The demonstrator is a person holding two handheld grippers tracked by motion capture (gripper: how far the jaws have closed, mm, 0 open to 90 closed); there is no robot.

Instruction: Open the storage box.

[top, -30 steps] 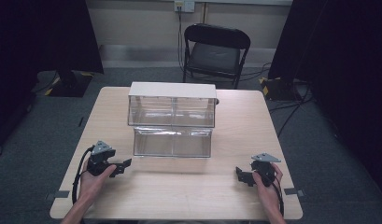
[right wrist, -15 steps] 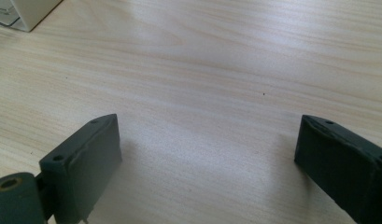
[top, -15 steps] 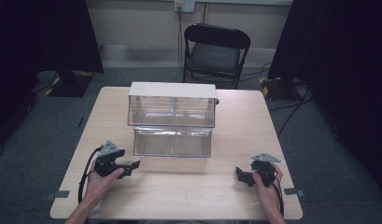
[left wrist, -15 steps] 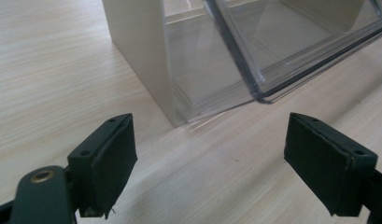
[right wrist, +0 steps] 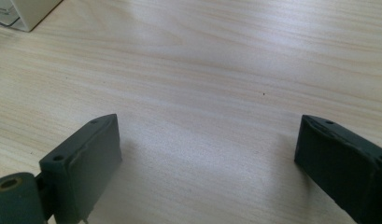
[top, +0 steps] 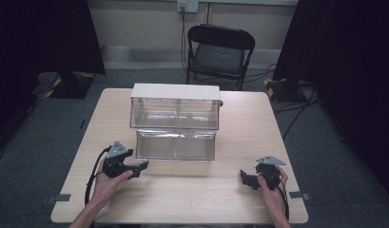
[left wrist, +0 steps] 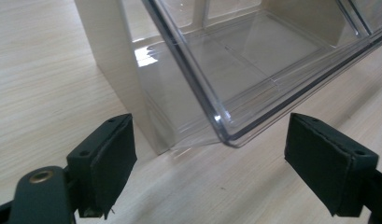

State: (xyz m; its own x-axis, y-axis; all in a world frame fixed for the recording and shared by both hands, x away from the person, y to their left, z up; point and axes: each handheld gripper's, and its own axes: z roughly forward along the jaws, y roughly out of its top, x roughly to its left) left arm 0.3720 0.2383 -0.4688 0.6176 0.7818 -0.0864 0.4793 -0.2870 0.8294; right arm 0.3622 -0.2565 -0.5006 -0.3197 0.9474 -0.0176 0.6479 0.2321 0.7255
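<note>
The wooden table [top: 182,199] carries a two-tier storage cabinet [top: 175,111] with a white frame and clear plastic drawers, and everything else is best placed against that cabinet. Its lower drawer [top: 175,145] stands pulled out toward the person, beyond the front of the upper tier, which suggests it is the thing being worked on; in the high view it looks empty, though glare on the clear plastic makes that hard to confirm. The left gripper [top: 141,167] sits just in front of the drawer's left front corner, jaws spread wide and holding nothing, angled toward the cabinet, apparently lined up to take the drawer's front edge or push it home. Its own view shows that drawer corner [left wrist: 226,133] between the two black pads [left wrist: 104,163], close but not touching, with the white side wall [left wrist: 118,70] of the cabinet just behind. The right gripper [top: 247,179] rests well away from the cabinet, off its right front side near the table's near edge, likewise wide open and empty, probably parked while the left does the work. In the right gripper view, a small piece of the cabinet's base [right wrist: 25,14] is cut off at the top left corner.
</note>
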